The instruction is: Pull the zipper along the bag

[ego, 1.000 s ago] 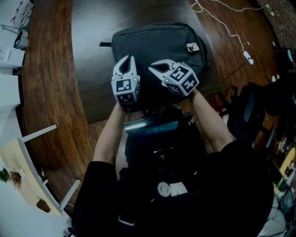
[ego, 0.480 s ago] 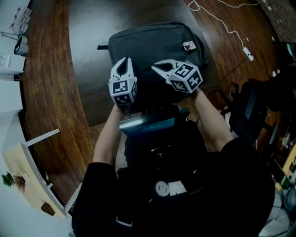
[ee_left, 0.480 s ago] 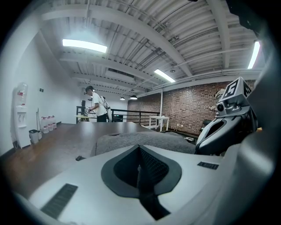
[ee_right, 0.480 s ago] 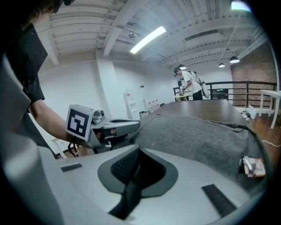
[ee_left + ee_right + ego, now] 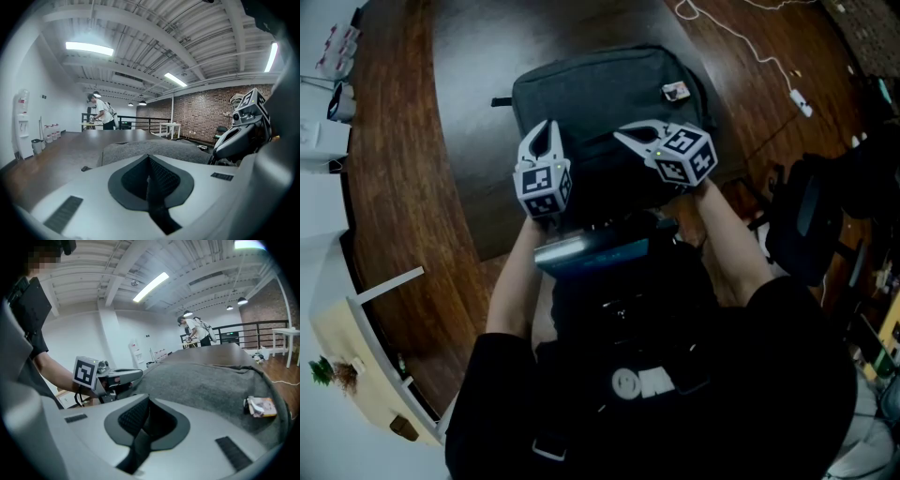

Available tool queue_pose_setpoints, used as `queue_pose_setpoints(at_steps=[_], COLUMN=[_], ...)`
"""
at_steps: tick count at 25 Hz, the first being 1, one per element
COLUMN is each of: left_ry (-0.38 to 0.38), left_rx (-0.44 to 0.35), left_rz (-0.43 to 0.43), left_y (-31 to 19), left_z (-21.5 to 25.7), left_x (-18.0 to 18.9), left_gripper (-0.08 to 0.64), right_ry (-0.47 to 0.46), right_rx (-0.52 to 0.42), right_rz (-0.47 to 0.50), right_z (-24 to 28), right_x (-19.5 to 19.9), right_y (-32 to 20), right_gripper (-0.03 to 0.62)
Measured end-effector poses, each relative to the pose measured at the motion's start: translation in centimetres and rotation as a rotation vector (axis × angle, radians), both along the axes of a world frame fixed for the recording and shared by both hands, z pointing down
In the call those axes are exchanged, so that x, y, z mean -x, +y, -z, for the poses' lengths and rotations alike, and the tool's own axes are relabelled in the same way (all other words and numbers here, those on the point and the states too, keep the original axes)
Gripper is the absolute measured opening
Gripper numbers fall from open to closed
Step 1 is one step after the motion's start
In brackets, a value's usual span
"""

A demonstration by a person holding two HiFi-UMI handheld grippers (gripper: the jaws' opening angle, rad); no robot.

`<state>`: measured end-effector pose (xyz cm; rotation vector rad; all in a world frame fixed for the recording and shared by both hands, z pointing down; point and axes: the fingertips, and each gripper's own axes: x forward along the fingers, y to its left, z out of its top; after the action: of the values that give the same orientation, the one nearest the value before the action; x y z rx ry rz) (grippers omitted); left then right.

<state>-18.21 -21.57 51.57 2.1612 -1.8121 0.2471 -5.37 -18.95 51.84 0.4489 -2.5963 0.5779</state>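
Observation:
A dark grey bag (image 5: 600, 94) lies flat on the dark table (image 5: 478, 141), with a small pale tag (image 5: 676, 91) near its far right corner. My left gripper (image 5: 542, 131) rests over the bag's near left part with its jaws together. My right gripper (image 5: 623, 136) is over the bag's near middle, tilted, and is shut as well. In the left gripper view the grey bag (image 5: 140, 150) lies just beyond the closed pads (image 5: 149, 161), with the right gripper (image 5: 243, 126) beside it. The right gripper view shows the bag (image 5: 211, 380), the tag (image 5: 260, 406) and the left gripper (image 5: 112, 376). No zipper pull shows between either pair of pads.
A white cable with an adapter (image 5: 802, 114) lies on the wooden floor at the far right. A dark chair (image 5: 806, 225) stands close on the right. White shelves with small items (image 5: 323, 103) are at the left. People stand far off at a railing (image 5: 101, 112).
My right gripper has slid to the right along the bag's near side and rolled a little. The left gripper has stayed where it was on the bag.

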Motion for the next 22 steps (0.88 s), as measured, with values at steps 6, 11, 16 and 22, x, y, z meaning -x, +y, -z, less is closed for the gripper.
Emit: queue_pose_setpoints(at_steps=[6,11,16,22], left_ry=[0.001,-0.003,-0.008,-0.011], left_rx=[-0.001,0.001,0.004,0.004], left_rz=[0.001,0.003,0.005,0.007], left_y=[0.0,0.2,0.2,0.1], left_z=[0.0,0.1,-0.1,-0.1], left_x=[0.0,0.0,0.2,0.4], left_gripper=[0.002,0.002,0.002,0.002], right_ry=[-0.013,-0.013,-0.028,-0.041], right_rx=[0.01,0.008,0.026,0.047], right_rz=[-0.02,-0.022,-0.024,-0.028], right_z=[0.0,0.2,0.0,-0.5], right_x=[-1.8,-2.7,-3.2,-4.2], right_y=[-0.6,-0.7,-0.9,-1.4], right_gripper=[0.015,0.017,0.016,0.017])
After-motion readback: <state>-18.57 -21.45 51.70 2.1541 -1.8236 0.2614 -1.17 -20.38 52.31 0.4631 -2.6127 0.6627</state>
